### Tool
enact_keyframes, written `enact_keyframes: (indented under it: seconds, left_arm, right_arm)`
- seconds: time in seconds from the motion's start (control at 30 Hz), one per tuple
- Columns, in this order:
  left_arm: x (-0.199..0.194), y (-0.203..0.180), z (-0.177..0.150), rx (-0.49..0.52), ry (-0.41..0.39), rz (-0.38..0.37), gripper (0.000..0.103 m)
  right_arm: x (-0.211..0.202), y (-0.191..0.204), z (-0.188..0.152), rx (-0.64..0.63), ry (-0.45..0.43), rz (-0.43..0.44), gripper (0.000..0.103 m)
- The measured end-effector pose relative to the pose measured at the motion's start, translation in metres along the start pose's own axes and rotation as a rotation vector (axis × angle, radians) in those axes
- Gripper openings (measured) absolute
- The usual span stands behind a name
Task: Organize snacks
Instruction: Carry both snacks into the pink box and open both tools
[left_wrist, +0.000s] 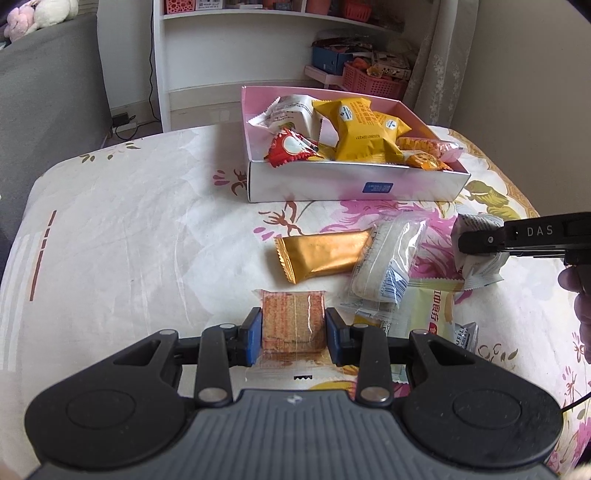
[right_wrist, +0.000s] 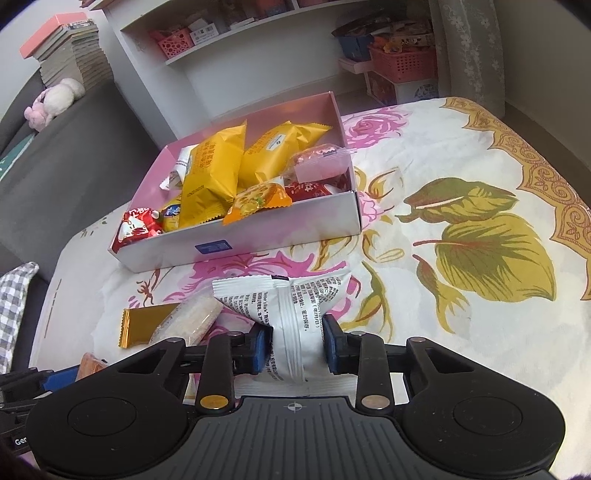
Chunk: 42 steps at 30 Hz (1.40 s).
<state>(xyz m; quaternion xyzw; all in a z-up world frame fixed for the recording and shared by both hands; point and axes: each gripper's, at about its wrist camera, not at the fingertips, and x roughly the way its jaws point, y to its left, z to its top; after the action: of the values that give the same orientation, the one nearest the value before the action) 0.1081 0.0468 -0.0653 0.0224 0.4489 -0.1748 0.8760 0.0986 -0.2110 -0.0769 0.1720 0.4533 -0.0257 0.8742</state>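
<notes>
My left gripper (left_wrist: 293, 334) is shut on a clear-wrapped orange cracker pack (left_wrist: 293, 321), near the front of the floral cloth. My right gripper (right_wrist: 295, 343) is shut on a white printed snack packet (right_wrist: 291, 314); it also shows in the left wrist view (left_wrist: 480, 266) at the right. The pink and white box (left_wrist: 354, 186) stands ahead, holding yellow packets (left_wrist: 364, 129), a red one (left_wrist: 291, 147) and orange ones. In the right wrist view the box (right_wrist: 240, 236) is ahead to the left. A gold bar (left_wrist: 325, 254) and a clear rice-cake pack (left_wrist: 388, 258) lie between.
A pale yellow packet (left_wrist: 432, 314) and a small grey packet (left_wrist: 463, 334) lie right of my left gripper. A white shelf (left_wrist: 229, 55) with pink baskets (left_wrist: 373, 79) stands behind the table. A grey sofa (right_wrist: 66, 162) runs along the left.
</notes>
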Motion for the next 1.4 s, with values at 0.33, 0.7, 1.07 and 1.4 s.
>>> enact_keyframes:
  seconds: [0.33,0.7,1.07,1.4]
  left_arm:
    - [-0.014,0.009,0.009,-0.039,-0.048,0.007,0.032]
    - [-0.032,0.016,0.028,-0.086,-0.119,0.014,0.032]
    - [-0.042,0.010,0.047,-0.155,-0.178,0.002,0.032]
    - [-0.014,-0.001,0.071,-0.136,-0.178,-0.009,0.032]
  right_arm:
    - [-0.019,0.004,0.008,-0.001,-0.038,0.018,0.030]
    - [-0.050,0.005,0.026,0.068,-0.098,0.053,0.030]
    - [-0.073,0.002,0.048,0.164,-0.162,0.099,0.030]
    - [-0.062,-0.007,0.074,0.153,-0.198,0.076,0.030]
